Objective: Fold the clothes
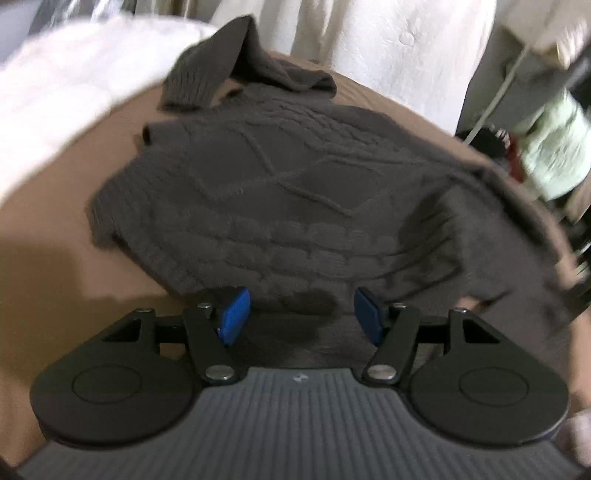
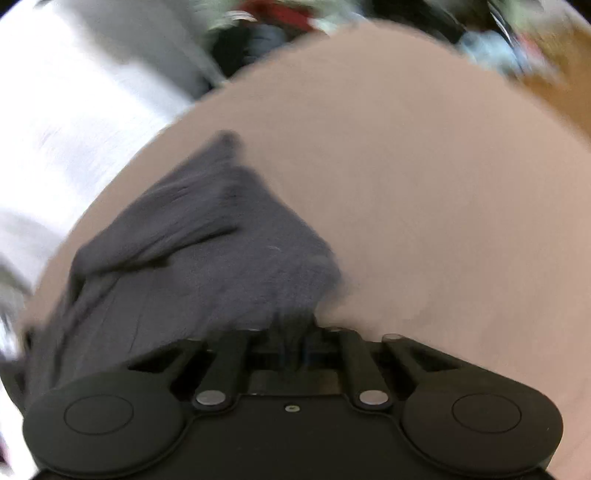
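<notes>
A dark grey cable-knit sweater [image 1: 280, 192] lies spread on a tan bed surface [image 1: 55, 236], one sleeve [image 1: 236, 62] flopped at the far end. My left gripper [image 1: 301, 314] is open, its blue pads [image 1: 234, 314] apart just above the sweater's near hem, holding nothing. In the right wrist view, which is motion-blurred, my right gripper [image 2: 291, 347] is shut on a part of the same sweater [image 2: 207, 251]; the cloth bunches between the closed fingers and trails off to the left over the tan bed [image 2: 424, 192].
A white pillow or duvet [image 1: 62, 88] lies at the far left of the bed, with pale curtains [image 1: 388, 40] behind. The bed's right edge drops off beside clutter and a pale green garment [image 1: 554, 147]. Blurred clutter lies beyond the bed's far edge [image 2: 280, 22].
</notes>
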